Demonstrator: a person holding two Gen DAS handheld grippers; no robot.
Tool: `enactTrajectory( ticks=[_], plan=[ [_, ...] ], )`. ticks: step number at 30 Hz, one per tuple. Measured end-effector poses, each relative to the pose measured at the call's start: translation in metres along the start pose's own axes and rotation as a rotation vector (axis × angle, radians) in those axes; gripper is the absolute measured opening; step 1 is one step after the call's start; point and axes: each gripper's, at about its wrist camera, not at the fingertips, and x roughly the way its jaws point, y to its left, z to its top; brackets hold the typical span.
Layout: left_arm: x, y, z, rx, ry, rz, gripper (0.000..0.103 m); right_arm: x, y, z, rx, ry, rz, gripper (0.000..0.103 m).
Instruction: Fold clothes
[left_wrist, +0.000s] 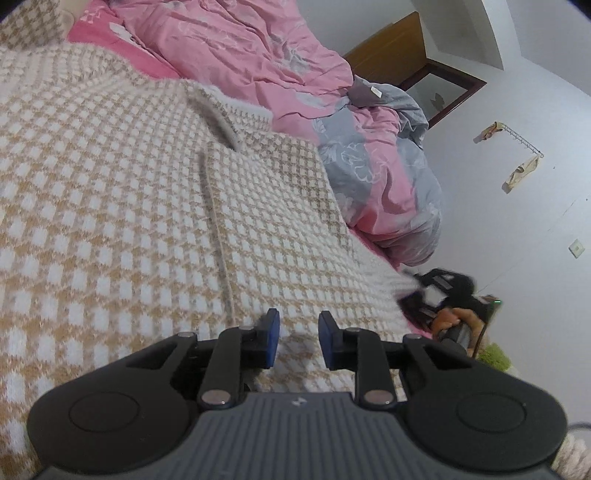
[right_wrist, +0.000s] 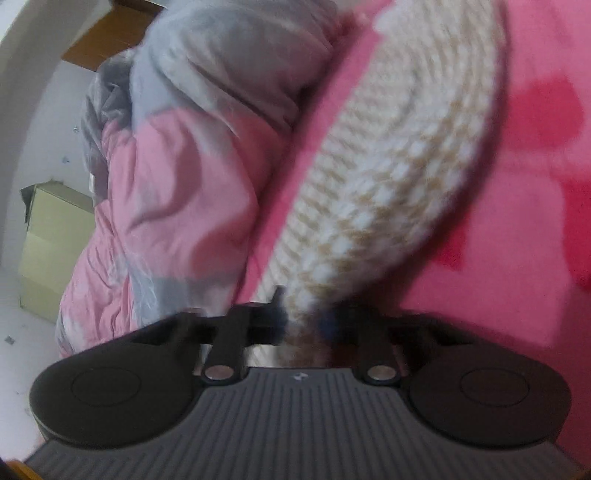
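- In the left wrist view, the left gripper (left_wrist: 298, 338) is seen low over the checked knit garment (left_wrist: 129, 206); its blue-padded jaws are parted only narrowly, and nothing is pinched between them, the knit lying beneath them.
- The garment, tan and white, is spread flat across the bed, filling most of that view, with a folded panel (left_wrist: 273, 206) laid over its right part and a seam running up the middle.
- At the garment's right edge, the right gripper (left_wrist: 439, 295) is seen blurred, held by a hand (left_wrist: 452, 319), with the ribbed hem drawn up to it.
- In the right wrist view, the right gripper (right_wrist: 301, 315) is closed on a bunched fold of the same garment (right_wrist: 391, 184); the picture is blurred, but the knit is seen running straight from between the jaws and rising away from them.
- Under that fold the pink sheet (right_wrist: 498, 240) of the bed is seen.
- Beyond the garment, a crumpled pink and grey quilt (left_wrist: 258, 48) is heaped along the far side of the bed.
- Farther off, a wooden door (left_wrist: 391, 48) and a white wall (left_wrist: 535, 92) with a hook rail (left_wrist: 521, 140) are seen; a cardboard box (right_wrist: 55, 251) stands on the floor.
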Motion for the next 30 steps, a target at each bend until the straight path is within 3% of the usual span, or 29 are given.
enactTrajectory(
  ticks=[4,6,10,12,14,18,20,22,25,30],
  plan=[
    [0.0,0.0,0.0,0.003,0.001,0.0,0.022,-0.038,0.009,0.01,-0.097,-0.192,0.028,0.01],
    [0.0,0.0,0.0,0.004,0.002,0.0,0.022,-0.039,-0.006,0.013,-0.103,-0.193,-0.034,0.01],
    [0.0,0.0,0.0,0.005,0.003,0.001,0.022,-0.022,-0.028,0.016,-0.081,-0.043,-0.131,0.024],
    [0.001,0.0,0.0,0.005,0.003,0.002,0.021,-0.034,-0.03,0.018,-0.07,0.008,-0.12,0.03],
    [0.001,0.0,0.0,0.004,0.003,0.002,0.022,-0.054,-0.027,0.02,-0.097,0.05,-0.121,0.054],
    [0.001,-0.001,0.0,0.006,0.003,0.005,0.022,-0.11,-0.001,0.009,-0.315,0.096,-0.161,0.054],
    [0.001,-0.001,0.0,0.006,0.003,0.005,0.021,-0.116,0.026,0.0,-0.473,0.117,-0.103,0.054],
    [0.001,-0.001,0.0,0.005,0.003,0.005,0.021,-0.105,0.064,-0.013,-0.662,0.144,-0.008,0.055],
    [0.001,-0.001,0.001,0.004,0.002,0.003,0.021,-0.052,0.113,-0.035,-0.897,0.238,0.119,0.076],
    [0.001,0.001,0.001,0.0,0.002,-0.002,0.022,0.058,0.147,-0.064,-1.146,0.397,0.144,0.078]
  ],
)
